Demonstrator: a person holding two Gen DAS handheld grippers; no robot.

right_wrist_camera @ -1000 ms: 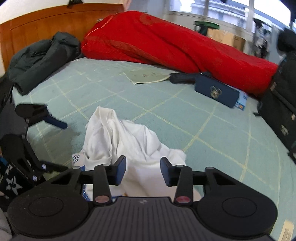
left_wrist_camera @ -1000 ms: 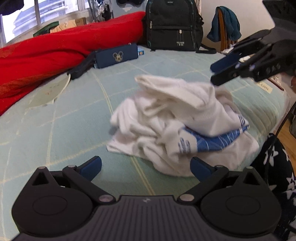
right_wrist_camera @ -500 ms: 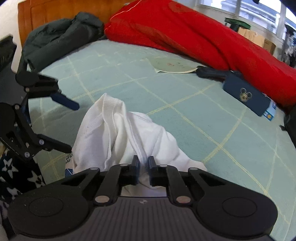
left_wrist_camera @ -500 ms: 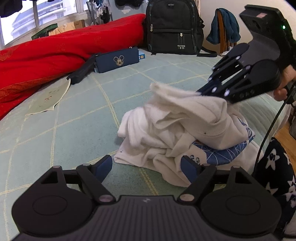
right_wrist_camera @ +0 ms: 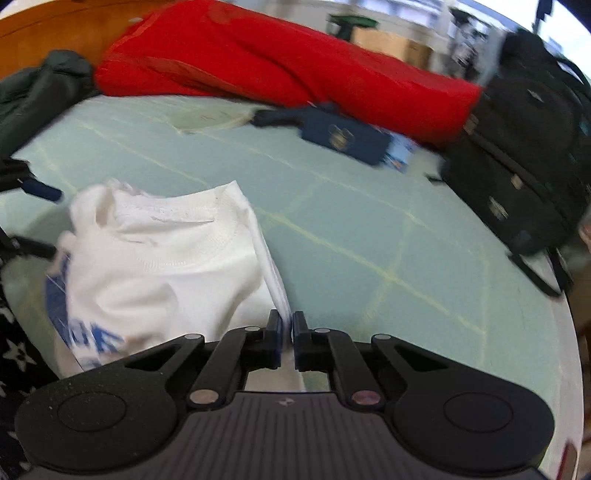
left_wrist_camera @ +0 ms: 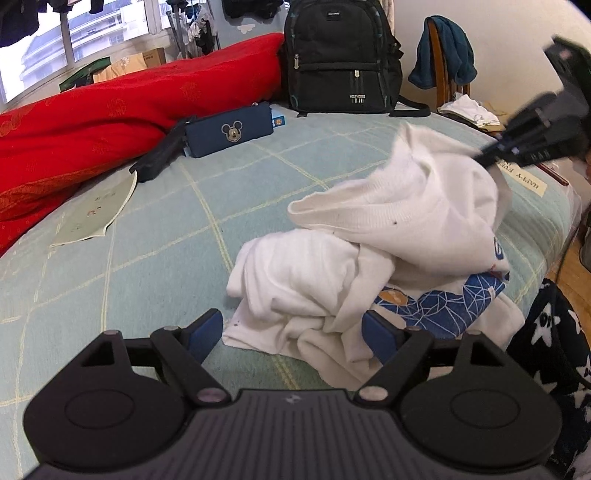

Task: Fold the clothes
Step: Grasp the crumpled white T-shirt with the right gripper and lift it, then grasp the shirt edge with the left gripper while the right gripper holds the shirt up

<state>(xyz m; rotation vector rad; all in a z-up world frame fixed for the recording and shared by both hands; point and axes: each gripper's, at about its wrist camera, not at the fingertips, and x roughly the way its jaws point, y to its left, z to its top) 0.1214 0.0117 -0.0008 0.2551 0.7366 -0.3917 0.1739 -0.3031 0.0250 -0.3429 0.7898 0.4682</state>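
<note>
1. Here, a white T-shirt (left_wrist_camera: 373, 258) with a blue print lies in a crumpled heap on a bed (left_wrist_camera: 147, 236) with a pale green checked cover.
2. The right gripper (right_wrist_camera: 287, 334) has its fingers pressed together on a fold of the white T-shirt and lifts that part above the rest of the heap.
3. In the left wrist view, the right gripper (left_wrist_camera: 491, 157) shows at the top right, where the cloth hangs from its tip.
4. The left gripper (left_wrist_camera: 293, 334) sits low at the near edge of the heap, and its blue fingers (left_wrist_camera: 205, 332) are wide apart.
5. One finger is just beside the cloth, and the other is right against the folds, maybe touching them.
6. A long red quilt (left_wrist_camera: 122, 110) lies along the far side of the bed.
7. A dark blue Mickey Mouse pouch (left_wrist_camera: 229, 129) rests near the quilt, and a sheet of paper (left_wrist_camera: 99, 210) lies flat close by.
8. A black backpack (left_wrist_camera: 340, 59) stands at the far end of the bed.
9. A dark green jacket (right_wrist_camera: 40, 92) lies bunched near the wooden headboard (right_wrist_camera: 59, 29).
10. The right wrist view is blurry.
</note>
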